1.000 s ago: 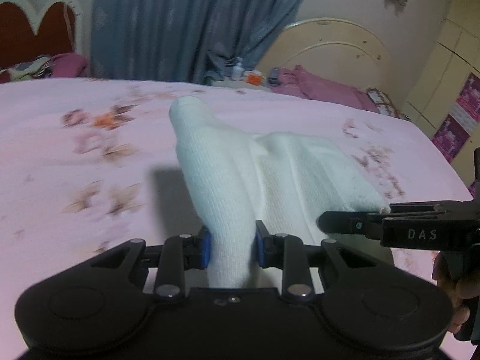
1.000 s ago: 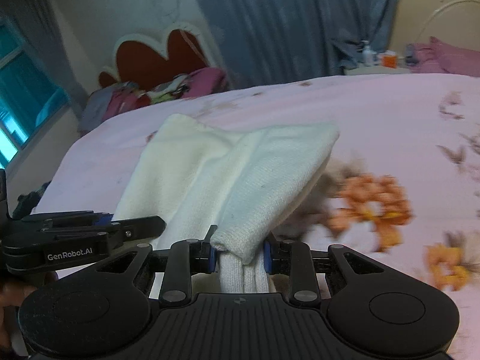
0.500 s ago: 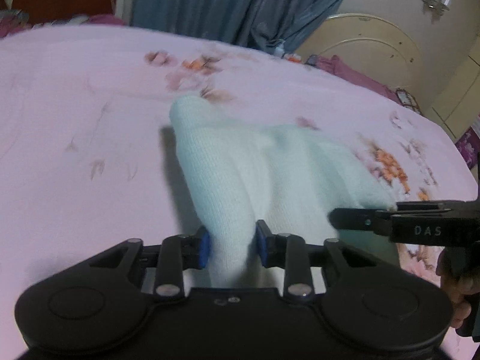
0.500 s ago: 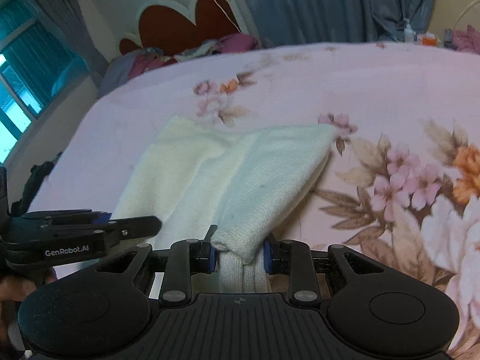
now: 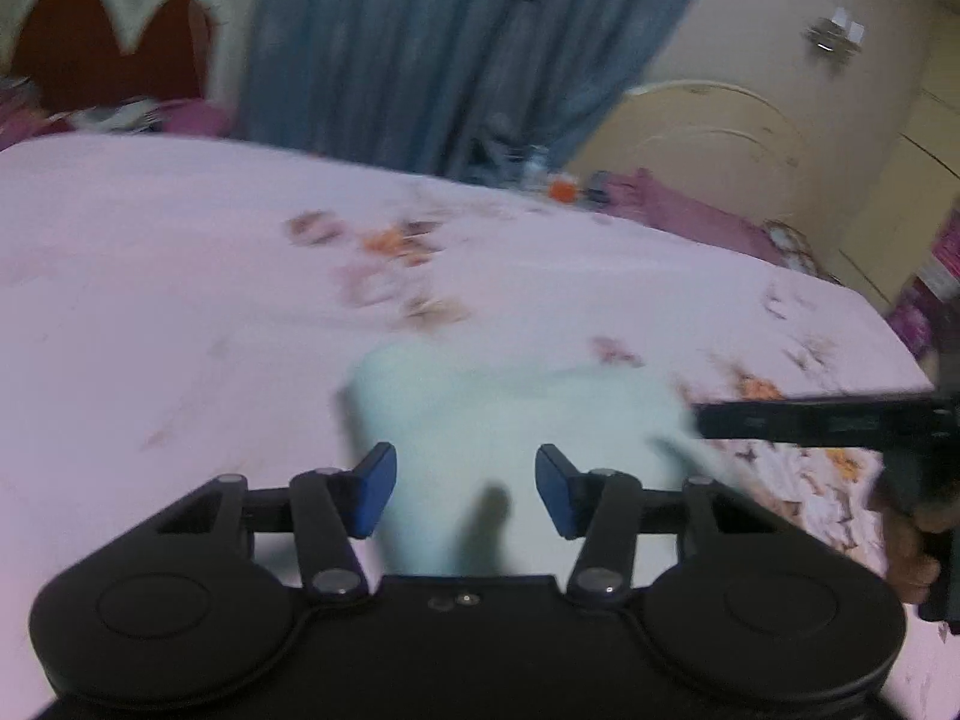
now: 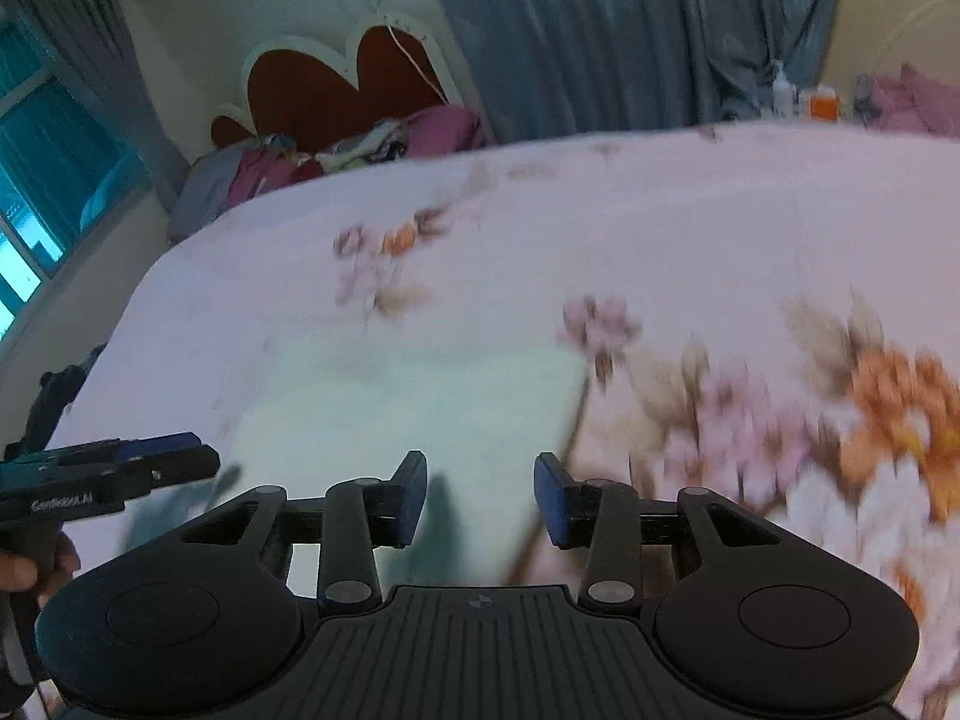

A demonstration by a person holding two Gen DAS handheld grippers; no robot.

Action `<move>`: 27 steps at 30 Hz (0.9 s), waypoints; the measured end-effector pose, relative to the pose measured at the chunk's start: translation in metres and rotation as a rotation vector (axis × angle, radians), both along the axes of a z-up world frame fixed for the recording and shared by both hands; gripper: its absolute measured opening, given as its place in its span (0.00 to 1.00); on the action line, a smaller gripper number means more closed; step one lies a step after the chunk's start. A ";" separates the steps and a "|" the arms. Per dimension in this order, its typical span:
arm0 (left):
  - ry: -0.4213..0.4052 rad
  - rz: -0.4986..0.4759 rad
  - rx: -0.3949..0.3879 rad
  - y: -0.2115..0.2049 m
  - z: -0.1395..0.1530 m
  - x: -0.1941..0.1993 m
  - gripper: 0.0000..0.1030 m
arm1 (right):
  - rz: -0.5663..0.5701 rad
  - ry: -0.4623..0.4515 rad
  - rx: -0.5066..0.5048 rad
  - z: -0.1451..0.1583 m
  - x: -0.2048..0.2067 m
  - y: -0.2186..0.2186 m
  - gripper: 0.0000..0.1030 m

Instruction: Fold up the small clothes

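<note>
Bed w/ pink floral sheet: fills both views.
White knit garment: flat on sheet, just ahead of both claws; blurred.
Left gripper: jaws spread, nothing btwn pads.
Right gripper: jaws spread, over garment's near edge.

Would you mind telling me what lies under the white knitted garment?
The white knitted garment lies on the pink floral bedsheet, which shows all around it. Whatever is directly beneath it is covered, and the frames are blurred.
</note>
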State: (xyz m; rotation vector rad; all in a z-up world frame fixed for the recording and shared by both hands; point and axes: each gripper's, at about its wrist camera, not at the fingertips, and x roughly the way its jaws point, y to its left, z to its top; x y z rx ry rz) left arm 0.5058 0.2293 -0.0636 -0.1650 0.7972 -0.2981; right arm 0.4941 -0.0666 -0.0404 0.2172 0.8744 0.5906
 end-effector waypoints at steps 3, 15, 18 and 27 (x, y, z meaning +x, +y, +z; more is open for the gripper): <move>0.038 -0.055 0.007 -0.022 -0.013 0.022 0.43 | 0.051 -0.019 -0.062 -0.006 0.016 0.028 0.26; 0.038 -0.086 0.033 -0.023 -0.019 0.005 0.43 | 0.036 -0.052 -0.136 -0.021 0.010 0.031 0.22; 0.029 -0.095 0.053 -0.028 -0.018 -0.011 0.41 | 0.083 -0.073 -0.125 -0.012 -0.017 0.028 0.22; 0.020 -0.073 0.085 -0.038 -0.026 -0.021 0.41 | 0.105 -0.080 -0.269 -0.039 -0.034 0.032 0.23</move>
